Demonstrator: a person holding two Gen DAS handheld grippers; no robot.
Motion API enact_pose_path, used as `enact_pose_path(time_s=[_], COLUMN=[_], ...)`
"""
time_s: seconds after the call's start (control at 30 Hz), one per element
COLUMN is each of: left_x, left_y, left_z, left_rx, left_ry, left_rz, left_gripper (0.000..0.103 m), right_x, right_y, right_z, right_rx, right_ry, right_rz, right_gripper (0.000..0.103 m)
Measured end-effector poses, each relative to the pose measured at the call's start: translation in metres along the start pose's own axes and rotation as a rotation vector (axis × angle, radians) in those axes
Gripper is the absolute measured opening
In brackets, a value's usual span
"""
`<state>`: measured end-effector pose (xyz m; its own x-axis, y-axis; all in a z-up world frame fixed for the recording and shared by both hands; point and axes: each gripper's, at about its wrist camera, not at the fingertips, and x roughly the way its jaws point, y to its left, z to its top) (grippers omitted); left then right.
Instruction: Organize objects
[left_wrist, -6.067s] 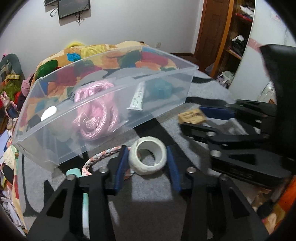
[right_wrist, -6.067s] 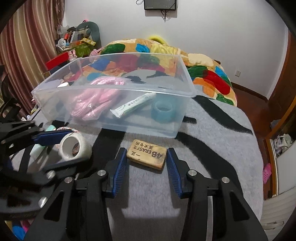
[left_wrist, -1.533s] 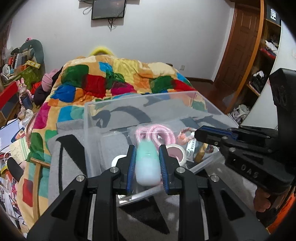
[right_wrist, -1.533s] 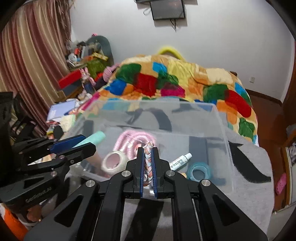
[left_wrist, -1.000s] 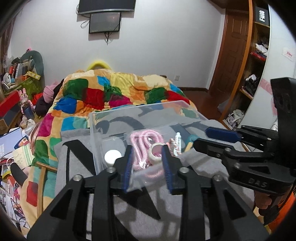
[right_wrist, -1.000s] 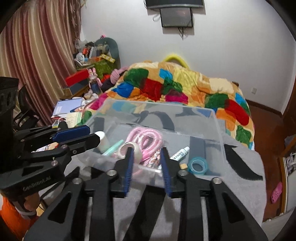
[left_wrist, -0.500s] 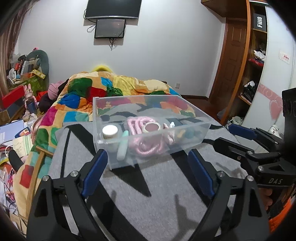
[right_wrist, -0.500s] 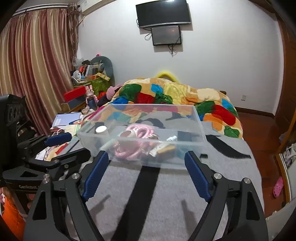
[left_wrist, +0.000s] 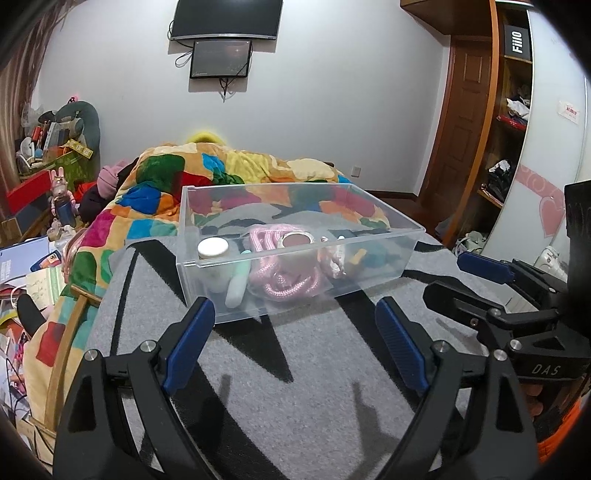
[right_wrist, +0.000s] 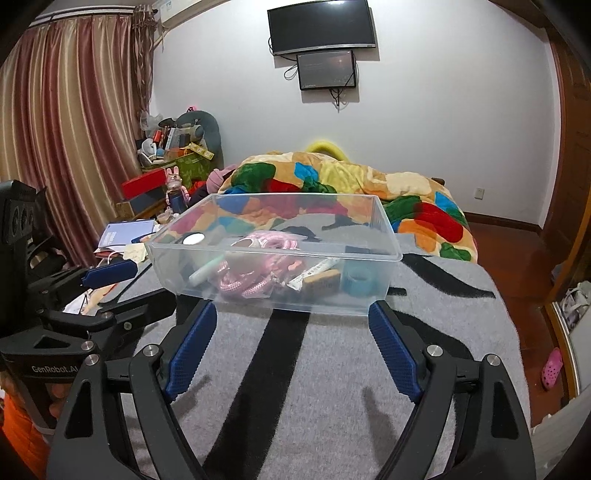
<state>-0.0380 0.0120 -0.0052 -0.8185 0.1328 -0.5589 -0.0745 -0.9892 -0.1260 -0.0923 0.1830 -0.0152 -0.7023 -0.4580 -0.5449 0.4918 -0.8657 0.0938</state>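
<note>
A clear plastic box (left_wrist: 207, 288) (right_wrist: 384, 254) stands on the grey striped cloth. Inside lie a pink rope (left_wrist: 284, 284) (right_wrist: 240, 282), a white tape roll (left_wrist: 297, 242), a mint tube (left_wrist: 236, 284) (right_wrist: 205, 273), a white jar (left_wrist: 212, 249), an eraser (right_wrist: 321, 280), a blue tape roll (right_wrist: 358, 280) and a white tube (right_wrist: 314, 273). My left gripper (left_wrist: 293, 343) is wide open and empty, in front of the box. My right gripper (right_wrist: 291, 347) is wide open and empty, also in front of the box. Each gripper shows in the other's view: the right one (left_wrist: 480, 280) and the left one (right_wrist: 110, 284).
The grey cloth with black stripes (left_wrist: 314, 387) (right_wrist: 314, 387) covers the surface around the box. A colourful quilt (right_wrist: 351, 184) lies behind it. Clutter and books (left_wrist: 33, 266) sit to the left, a wardrobe and door (left_wrist: 480, 147) to the right.
Both grippers released their items into the box, opened wide and drew back toward me. In the last half second they barely moved.
</note>
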Motion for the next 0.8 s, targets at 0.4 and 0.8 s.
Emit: enact_pose_path(time_s=[0.4, 0.8], left_x=[-0.0025, -0.0031], left_y=[-0.0001, -0.0017], left_z=[0.0012, 0.0010], left_rx=[-0.002, -0.006], left_ry=[-0.006, -0.006], left_rz=[-0.003, -0.016], left_gripper=[0.090, 0.090], right_x=[0.0003, -0.0019], right_y=[-0.0009, -0.0021], right_z=[-0.0025, -0.0038], right_rx=[0.011, 0.027], right_ry=[0.004, 0.000], right_rz=[0.010, 0.035], right_gripper=[0.082, 0.082])
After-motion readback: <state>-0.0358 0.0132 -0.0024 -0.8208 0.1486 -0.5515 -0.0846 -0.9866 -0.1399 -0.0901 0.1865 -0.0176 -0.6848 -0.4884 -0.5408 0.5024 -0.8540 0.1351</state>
